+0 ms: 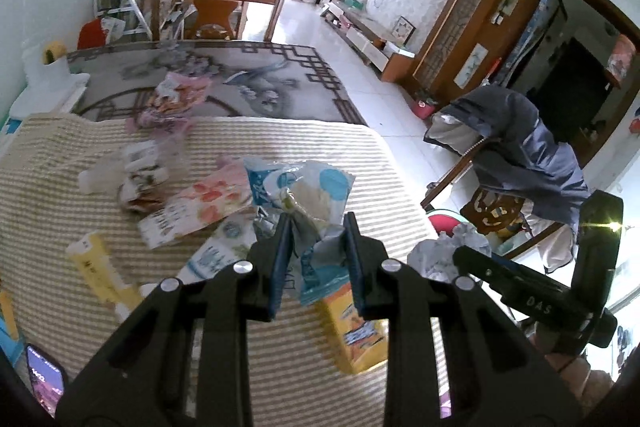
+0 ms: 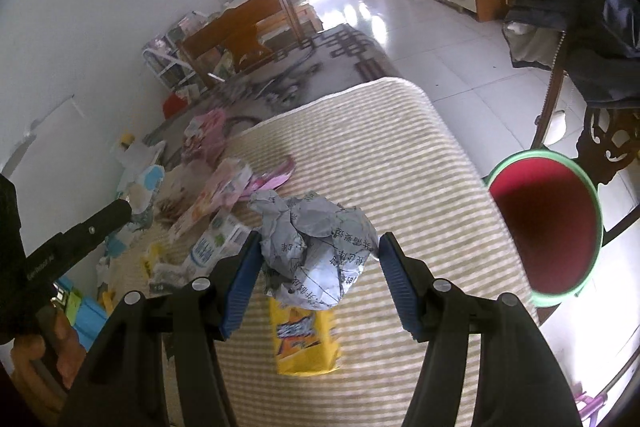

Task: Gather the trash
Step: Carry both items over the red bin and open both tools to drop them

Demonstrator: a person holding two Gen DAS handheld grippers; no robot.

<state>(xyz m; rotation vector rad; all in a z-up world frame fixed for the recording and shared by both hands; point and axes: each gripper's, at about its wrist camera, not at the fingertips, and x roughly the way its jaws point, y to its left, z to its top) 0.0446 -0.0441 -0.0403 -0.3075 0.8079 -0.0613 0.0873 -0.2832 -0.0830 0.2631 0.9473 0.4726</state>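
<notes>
Your left gripper (image 1: 316,227) is clamped on a crumpled blue-and-white wrapper (image 1: 312,195), jaws nearly together, the plastic bunched between the pads and lifted off the striped cloth (image 1: 80,155). Your right gripper (image 2: 316,247) is closed on a grey paper ball (image 2: 312,235), jaws wider because the ball is bulky; its pads press its two sides. Both loads hang clear of the cloth, probably so you can carry them in one trip to the red bin (image 2: 544,223), which stands open just off the table's right edge. More trash waits: a yellow box (image 2: 304,335) directly under the ball, a floral packet (image 1: 204,199), a white carton (image 2: 216,243), a yellow tube (image 1: 96,263) and pink wrappers (image 1: 176,99) farther back. A phone (image 1: 44,383) lies at the near left corner; likely not trash. The ball carries printed Chinese characters, too creased to read. Your right gripper's arm in the left view bears the letters "DAS". The box's blue lettering is blurred.
</notes>
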